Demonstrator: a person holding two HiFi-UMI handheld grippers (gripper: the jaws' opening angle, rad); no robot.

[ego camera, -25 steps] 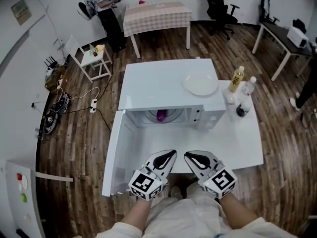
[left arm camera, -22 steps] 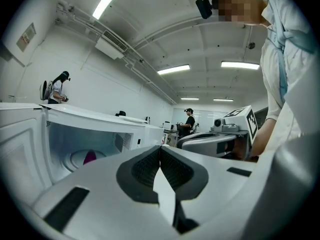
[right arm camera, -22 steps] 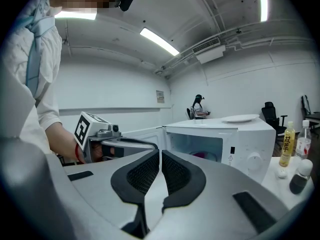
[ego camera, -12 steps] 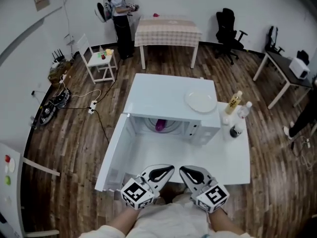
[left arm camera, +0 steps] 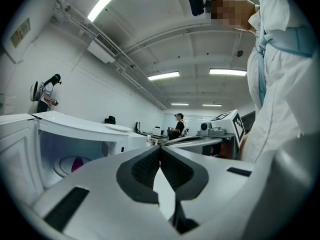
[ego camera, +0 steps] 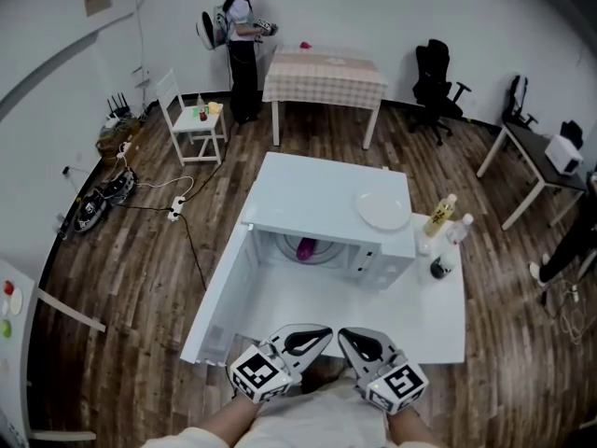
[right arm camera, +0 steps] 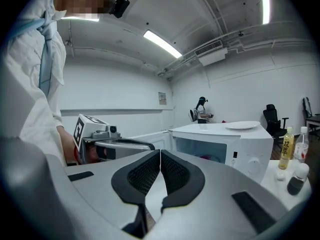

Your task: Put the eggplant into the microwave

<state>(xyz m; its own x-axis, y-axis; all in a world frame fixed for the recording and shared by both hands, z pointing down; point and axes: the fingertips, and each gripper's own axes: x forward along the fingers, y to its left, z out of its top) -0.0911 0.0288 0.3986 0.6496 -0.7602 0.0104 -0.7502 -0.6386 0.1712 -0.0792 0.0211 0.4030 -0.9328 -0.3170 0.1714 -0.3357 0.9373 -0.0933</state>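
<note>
A purple eggplant (ego camera: 306, 248) lies on the turntable inside the white microwave (ego camera: 326, 199), whose door (ego camera: 219, 292) hangs wide open to the left. The eggplant (left arm camera: 76, 163) also peeks out of the cavity in the left gripper view. My left gripper (ego camera: 322, 331) and right gripper (ego camera: 343, 335) hover side by side near the table's front edge, close to my body and well short of the microwave. Both are shut with nothing between the pads: left gripper (left arm camera: 160, 149), right gripper (right arm camera: 160, 152).
A white plate (ego camera: 383, 211) sits on top of the microwave. Bottles (ego camera: 441, 215) stand on the white table (ego camera: 424, 315) to its right. A person (ego camera: 239, 28) stands by a checkered table (ego camera: 325, 69) far back. Chairs and a desk (ego camera: 532, 152) line the room.
Both grippers have drawn back toward my body and slightly up, still shut. The head view has lifted, showing more of the room beyond the microwave.
</note>
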